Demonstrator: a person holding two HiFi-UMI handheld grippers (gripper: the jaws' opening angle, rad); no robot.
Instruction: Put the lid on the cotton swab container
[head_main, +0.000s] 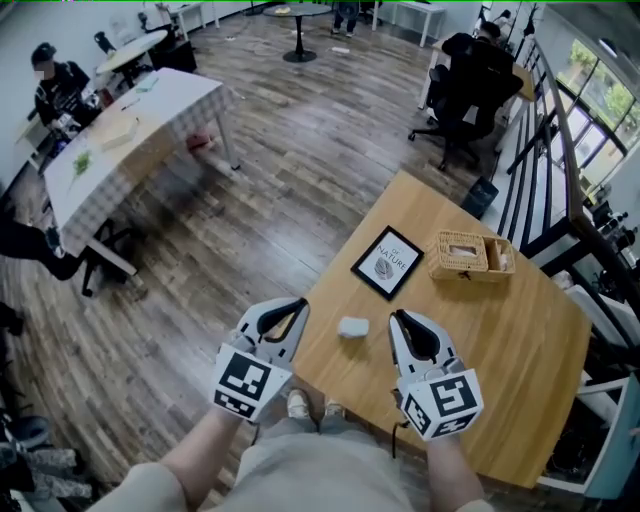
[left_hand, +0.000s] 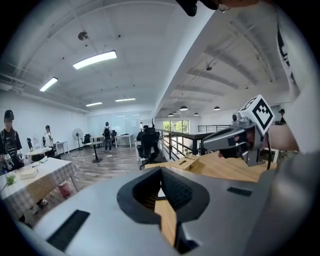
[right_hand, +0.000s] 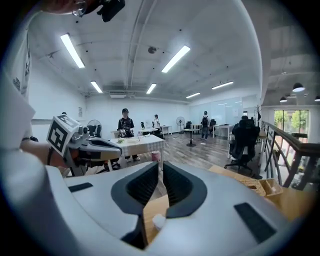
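A small white rounded piece (head_main: 352, 326) lies on the wooden table (head_main: 520, 340) near its front corner; whether it is the lid or the container I cannot tell. It lies between my two grippers and neither touches it. My left gripper (head_main: 298, 303) hovers at the table's left edge, its jaws shut and empty (left_hand: 160, 175). My right gripper (head_main: 399, 317) is just right of the white piece. Its jaws stand a narrow slit apart with nothing between them (right_hand: 161, 167). The white piece (right_hand: 158, 221) shows low beneath them.
A wicker box (head_main: 470, 255) with compartments stands at the back right of the table, beside a black-framed picture (head_main: 388, 262). Beyond the table are a wood floor, a checkered table (head_main: 120, 140) at the left, office chairs, seated people and a railing (head_main: 560, 150) at the right.
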